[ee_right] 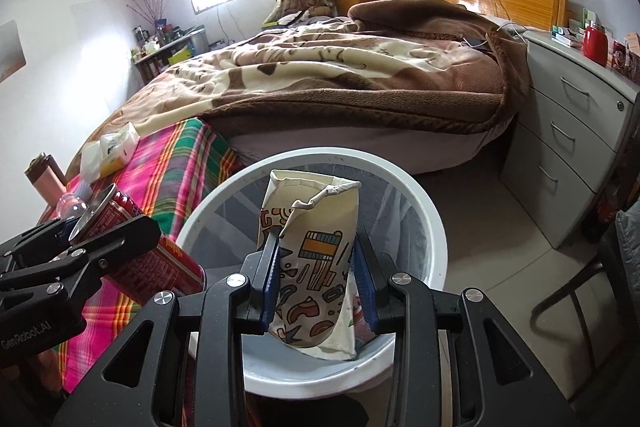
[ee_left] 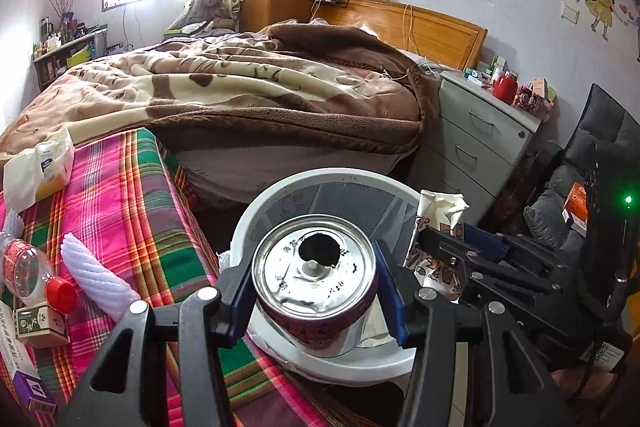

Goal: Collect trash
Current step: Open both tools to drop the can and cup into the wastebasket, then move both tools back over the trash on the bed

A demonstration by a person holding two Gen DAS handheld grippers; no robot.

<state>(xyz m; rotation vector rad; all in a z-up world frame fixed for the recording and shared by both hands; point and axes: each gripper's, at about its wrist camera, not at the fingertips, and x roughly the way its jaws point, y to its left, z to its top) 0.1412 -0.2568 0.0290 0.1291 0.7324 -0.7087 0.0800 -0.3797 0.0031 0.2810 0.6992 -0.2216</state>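
Your left claw (ee_left: 316,291) is clenched on a red can (ee_left: 316,283), its 2 blue pads pressed against the can's sides, the opened top facing the camera. The can hangs over the near rim of the white bin (ee_left: 256,211), which stands on the floor just beside the plaid-covered worktop (ee_left: 132,195). Your right claw (ee_right: 318,283) is grasping a crumpled paper cup (ee_right: 316,251) with a colourful pattern, held upright above the bin's open mouth. On the worktop, well to the left of the can, lie a plastic bottle (ee_left: 28,271) with a red cap, a small green box (ee_left: 40,323) and a tissue pack (ee_left: 44,167).
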